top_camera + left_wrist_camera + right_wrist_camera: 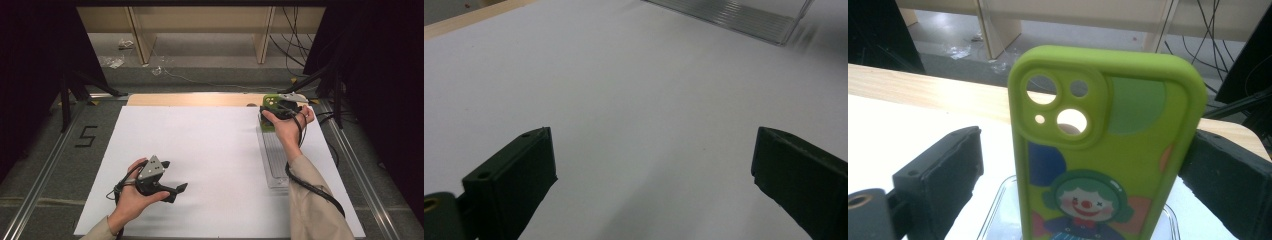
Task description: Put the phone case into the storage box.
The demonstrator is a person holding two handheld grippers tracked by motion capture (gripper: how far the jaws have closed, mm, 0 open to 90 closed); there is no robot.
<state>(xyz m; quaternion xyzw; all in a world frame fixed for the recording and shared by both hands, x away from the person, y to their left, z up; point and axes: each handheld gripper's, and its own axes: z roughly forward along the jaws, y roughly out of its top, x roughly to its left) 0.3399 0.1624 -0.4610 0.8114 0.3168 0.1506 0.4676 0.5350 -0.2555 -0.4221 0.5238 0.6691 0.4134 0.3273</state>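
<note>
A lime-green phone case (1108,150) with a clown picture and camera cut-outs stands upright in the far end of a clear ribbed plastic tray (272,160). My right gripper (1087,133) straddles the case with its jaws apart: a gap shows on the left side, while the right jaw sits at the case's edge. In the high view the case (271,101) is at the table's far right, with the right gripper (281,111) in a hand just behind it. My left gripper (175,175) rests low over the white sheet at the near left, open and empty.
A white sheet (200,150) covers the table, with a wooden strip (190,99) along its far edge. The clear tray (734,15) lies ahead of the left gripper (654,131). Cables trail from both grippers. Black stands and wires sit beyond the table.
</note>
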